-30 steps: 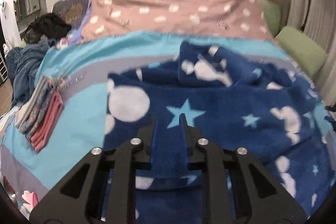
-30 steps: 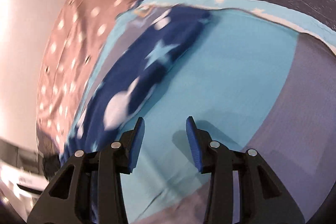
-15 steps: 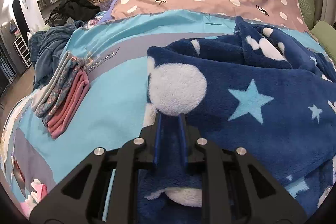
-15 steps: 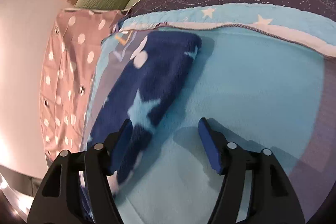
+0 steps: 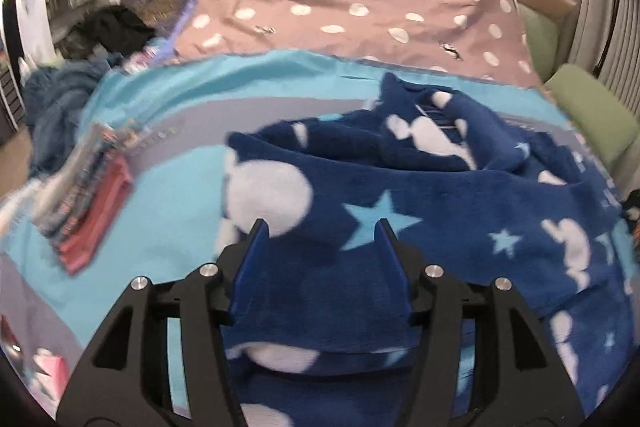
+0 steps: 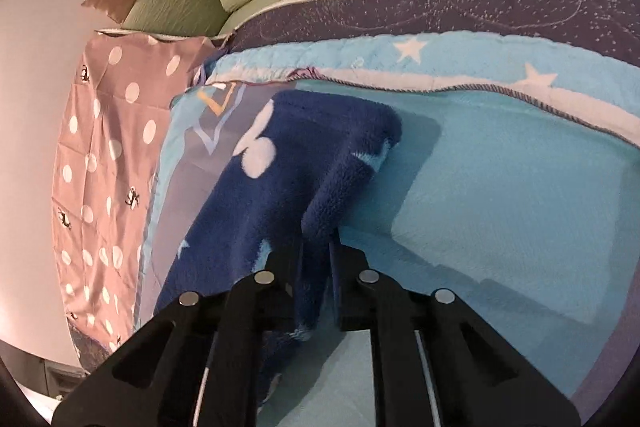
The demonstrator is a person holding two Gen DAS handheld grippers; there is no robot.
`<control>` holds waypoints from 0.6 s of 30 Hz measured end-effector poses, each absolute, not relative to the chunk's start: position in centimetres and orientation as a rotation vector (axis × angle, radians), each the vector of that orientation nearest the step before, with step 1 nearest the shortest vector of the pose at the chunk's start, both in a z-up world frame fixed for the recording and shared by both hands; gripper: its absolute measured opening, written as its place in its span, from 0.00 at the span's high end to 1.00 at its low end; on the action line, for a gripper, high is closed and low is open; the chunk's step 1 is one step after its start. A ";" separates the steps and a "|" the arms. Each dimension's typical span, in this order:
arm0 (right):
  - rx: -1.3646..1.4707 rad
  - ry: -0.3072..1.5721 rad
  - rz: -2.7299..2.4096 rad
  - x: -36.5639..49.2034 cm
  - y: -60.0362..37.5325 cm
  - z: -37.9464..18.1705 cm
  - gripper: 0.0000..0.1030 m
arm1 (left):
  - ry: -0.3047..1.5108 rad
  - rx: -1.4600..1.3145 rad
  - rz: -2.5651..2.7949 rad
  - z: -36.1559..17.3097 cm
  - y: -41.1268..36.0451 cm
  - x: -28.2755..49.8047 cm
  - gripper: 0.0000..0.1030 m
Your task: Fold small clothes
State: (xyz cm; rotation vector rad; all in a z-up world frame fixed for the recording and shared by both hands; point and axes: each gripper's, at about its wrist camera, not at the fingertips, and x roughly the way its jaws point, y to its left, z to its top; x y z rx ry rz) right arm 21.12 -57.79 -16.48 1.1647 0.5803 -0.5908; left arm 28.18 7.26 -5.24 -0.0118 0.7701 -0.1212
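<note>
Pinching fleece garment (image 6: 288,187), right gripper (image 6: 316,247) pads hidden.

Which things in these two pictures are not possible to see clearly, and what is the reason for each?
- Left wrist view: the folded pile is smeared by motion blur; its pieces cannot be counted.
- Left wrist view: the fleece garment runs past the right edge, and the left gripper covers its near hem.
- Right wrist view: the right gripper hides the pinched part of the garment; the frame bottom cuts off its near end.

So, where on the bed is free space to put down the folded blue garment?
Bare turquoise blanket lies between the folded pile and the blue fleece, and right of the fleece below the star-trimmed edge. The far left is crowded with clothes.
</note>
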 end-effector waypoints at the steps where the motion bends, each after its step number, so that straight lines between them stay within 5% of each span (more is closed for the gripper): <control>1: 1.154 0.574 -0.583 21.2 -57.4 -16.1 0.91 | 0.781 -0.027 -0.126 -5.7 7.2 28.5 0.46; 9: 0.942 0.491 -0.187 22.3 -49.1 -6.1 0.92 | 0.817 -0.087 -0.132 -8.0 7.5 28.6 0.44; 18: 0.522 0.551 0.309 22.6 -27.6 0.7 0.92 | 0.792 -0.136 -0.189 -7.2 8.1 27.3 0.39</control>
